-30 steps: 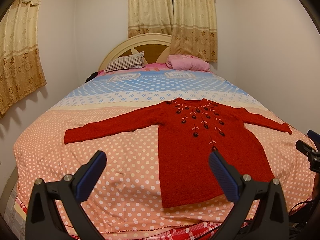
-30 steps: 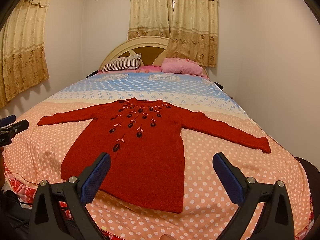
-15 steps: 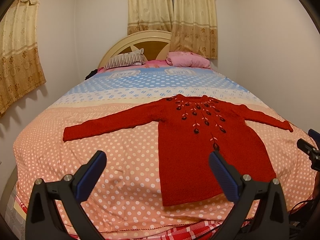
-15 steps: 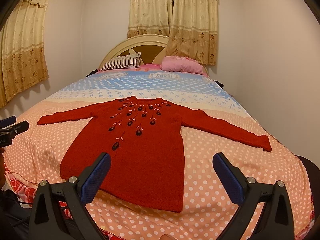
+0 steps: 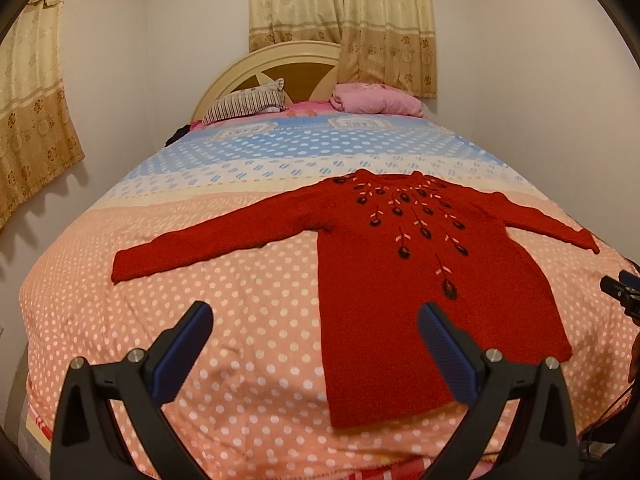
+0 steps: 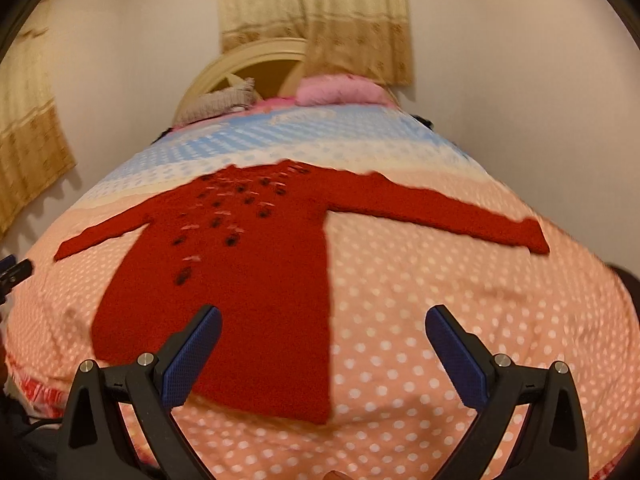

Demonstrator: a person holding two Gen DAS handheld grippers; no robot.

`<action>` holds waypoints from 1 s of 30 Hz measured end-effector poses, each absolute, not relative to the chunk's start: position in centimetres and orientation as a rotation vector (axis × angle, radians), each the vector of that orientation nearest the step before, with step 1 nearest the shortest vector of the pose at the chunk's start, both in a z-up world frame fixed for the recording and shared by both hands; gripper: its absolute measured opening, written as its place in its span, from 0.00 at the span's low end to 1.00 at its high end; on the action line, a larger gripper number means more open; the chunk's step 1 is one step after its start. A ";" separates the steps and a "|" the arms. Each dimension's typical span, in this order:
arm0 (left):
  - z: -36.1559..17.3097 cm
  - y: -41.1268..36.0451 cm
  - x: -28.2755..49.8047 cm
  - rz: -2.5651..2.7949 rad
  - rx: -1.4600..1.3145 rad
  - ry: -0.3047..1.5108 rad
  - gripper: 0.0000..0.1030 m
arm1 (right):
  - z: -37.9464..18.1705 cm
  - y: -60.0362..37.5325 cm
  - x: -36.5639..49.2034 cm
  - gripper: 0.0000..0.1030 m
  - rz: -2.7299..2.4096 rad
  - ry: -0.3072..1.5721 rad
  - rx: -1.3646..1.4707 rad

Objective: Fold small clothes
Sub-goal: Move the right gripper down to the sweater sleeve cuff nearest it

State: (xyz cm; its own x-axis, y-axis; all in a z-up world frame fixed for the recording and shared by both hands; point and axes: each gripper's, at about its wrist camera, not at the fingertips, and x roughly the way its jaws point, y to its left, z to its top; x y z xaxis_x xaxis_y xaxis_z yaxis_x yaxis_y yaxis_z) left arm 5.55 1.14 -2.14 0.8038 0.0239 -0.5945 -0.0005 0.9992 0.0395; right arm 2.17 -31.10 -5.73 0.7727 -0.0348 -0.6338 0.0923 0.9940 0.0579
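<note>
A small red knit sweater (image 5: pixel 404 276) with embroidered dark flowers lies flat, face up, both sleeves spread out, on the dotted bedspread (image 5: pixel 240 320). It also shows in the right wrist view (image 6: pixel 256 272), blurred. My left gripper (image 5: pixel 316 344) is open and empty, above the bed's near edge, over the sweater's lower left hem. My right gripper (image 6: pixel 324 344) is open and empty, above the sweater's lower right hem. The right gripper's tip shows in the left wrist view (image 5: pixel 620 294); the left gripper's tip shows in the right wrist view (image 6: pixel 14 274).
A striped pillow (image 5: pixel 246 106) and a pink folded blanket (image 5: pixel 376 100) lie at the headboard (image 5: pixel 276 64). Curtains (image 5: pixel 340 20) hang behind the bed. Walls stand close on both sides. Cables hang at the bed's near right corner.
Both grippers have moved forward and tilted down toward the sweater, which now looks larger and nearer. The right wrist view is blurred by motion. Both stay open.
</note>
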 end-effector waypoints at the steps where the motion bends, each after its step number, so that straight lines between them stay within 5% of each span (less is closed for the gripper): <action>1: -2.1 1.0 6.1 0.012 0.045 0.635 1.00 | -6.1 -31.8 2.6 0.99 -0.072 0.690 0.103; 30: -8.0 -3.8 21.3 0.035 0.032 0.735 1.00 | -9.3 -59.7 12.7 0.99 -0.464 0.810 0.579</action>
State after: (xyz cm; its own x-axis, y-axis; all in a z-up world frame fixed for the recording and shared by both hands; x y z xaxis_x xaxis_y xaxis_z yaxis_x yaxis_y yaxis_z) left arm 21.32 -3.81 -7.95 0.7413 0.0429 -0.6698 -0.0205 0.9989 0.0413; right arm 12.74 -59.70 -9.31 0.6062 -0.1642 -0.7782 0.5882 0.7511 0.2997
